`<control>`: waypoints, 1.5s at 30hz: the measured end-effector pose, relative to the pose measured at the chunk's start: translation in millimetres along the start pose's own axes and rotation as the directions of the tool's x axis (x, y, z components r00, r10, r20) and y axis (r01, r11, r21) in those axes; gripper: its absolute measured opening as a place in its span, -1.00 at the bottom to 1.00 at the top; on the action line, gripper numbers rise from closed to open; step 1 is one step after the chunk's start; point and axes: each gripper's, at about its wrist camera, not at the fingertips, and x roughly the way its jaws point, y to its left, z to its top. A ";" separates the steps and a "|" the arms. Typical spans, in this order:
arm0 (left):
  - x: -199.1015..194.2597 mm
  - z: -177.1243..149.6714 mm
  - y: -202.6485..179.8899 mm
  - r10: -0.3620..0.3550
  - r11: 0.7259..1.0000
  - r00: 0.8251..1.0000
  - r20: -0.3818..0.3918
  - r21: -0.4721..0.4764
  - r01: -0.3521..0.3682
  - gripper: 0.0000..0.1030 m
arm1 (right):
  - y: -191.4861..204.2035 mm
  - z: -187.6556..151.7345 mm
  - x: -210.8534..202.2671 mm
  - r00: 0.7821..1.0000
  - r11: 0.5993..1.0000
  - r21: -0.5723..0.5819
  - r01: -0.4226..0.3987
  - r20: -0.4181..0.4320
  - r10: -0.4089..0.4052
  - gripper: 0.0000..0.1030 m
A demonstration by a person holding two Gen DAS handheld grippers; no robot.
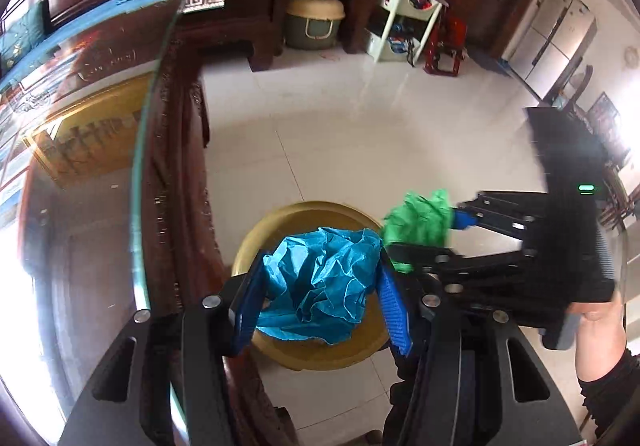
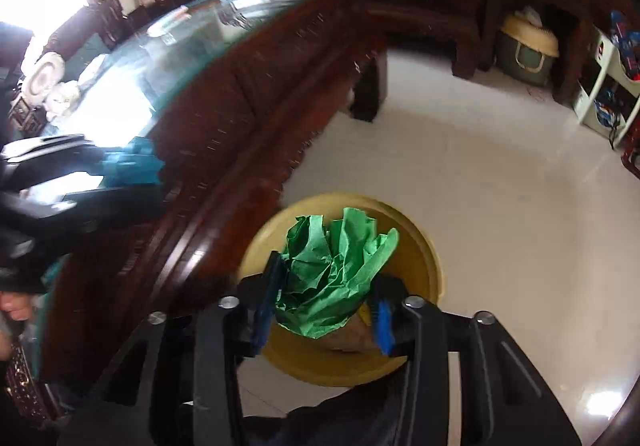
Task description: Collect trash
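Observation:
My left gripper is shut on a crumpled blue paper ball and holds it above a round yellow bin on the floor. My right gripper is shut on a crumpled green paper ball above the same yellow bin. In the left wrist view the right gripper with the green ball comes in from the right, just beyond the blue ball. In the right wrist view the left gripper shows blurred at the far left with the blue paper.
A dark wooden table with a glass top stands left of the bin, close to it; it also shows in the right wrist view. White tiled floor lies beyond. A dark cabinet, a covered pet carrier and a white shelf stand at the far wall.

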 end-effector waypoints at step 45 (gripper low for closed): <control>114.6 16.1 -32.0 -0.022 0.993 0.969 -0.248 0.108 0.051 0.39 | -64.7 -53.6 -5.0 0.997 0.997 0.074 -0.035 -0.065 0.040 0.19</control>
